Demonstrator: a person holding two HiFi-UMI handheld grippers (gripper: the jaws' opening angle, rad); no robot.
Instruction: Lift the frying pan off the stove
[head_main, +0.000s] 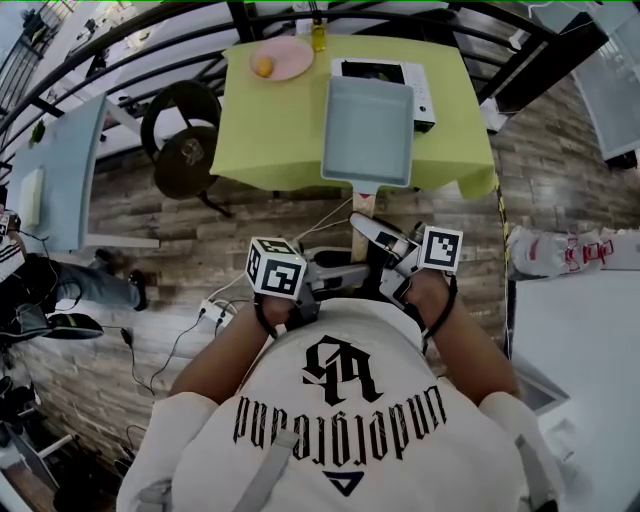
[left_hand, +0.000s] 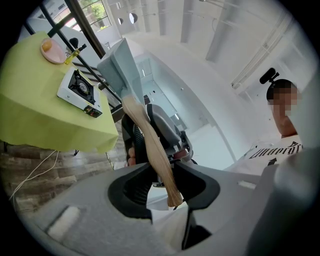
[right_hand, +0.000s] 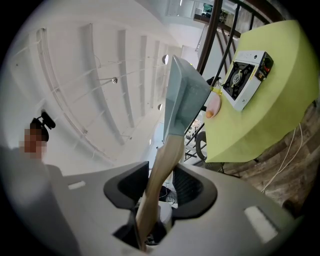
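Note:
A square grey-blue frying pan (head_main: 368, 130) with a pale wooden handle (head_main: 362, 203) hangs in the air above the green-clothed table (head_main: 250, 140). It is clear of the white portable stove (head_main: 398, 76) behind it. My left gripper (head_main: 343, 272) and right gripper (head_main: 378, 243) meet at the handle's near end. In the left gripper view the handle (left_hand: 150, 145) runs between the jaws of the left gripper (left_hand: 167, 185), up to the pan (left_hand: 117, 67), with the stove (left_hand: 80, 87) beyond. In the right gripper view the handle (right_hand: 162, 160) sits clamped in the right gripper (right_hand: 160, 192) below the pan (right_hand: 182, 100).
A pink plate (head_main: 283, 58) with an orange fruit and a yellow bottle (head_main: 318, 35) stand at the table's far edge. A black chair (head_main: 185, 140) is left of the table. Cables lie on the wooden floor. A white surface (head_main: 580, 350) is at my right, and a railing runs behind.

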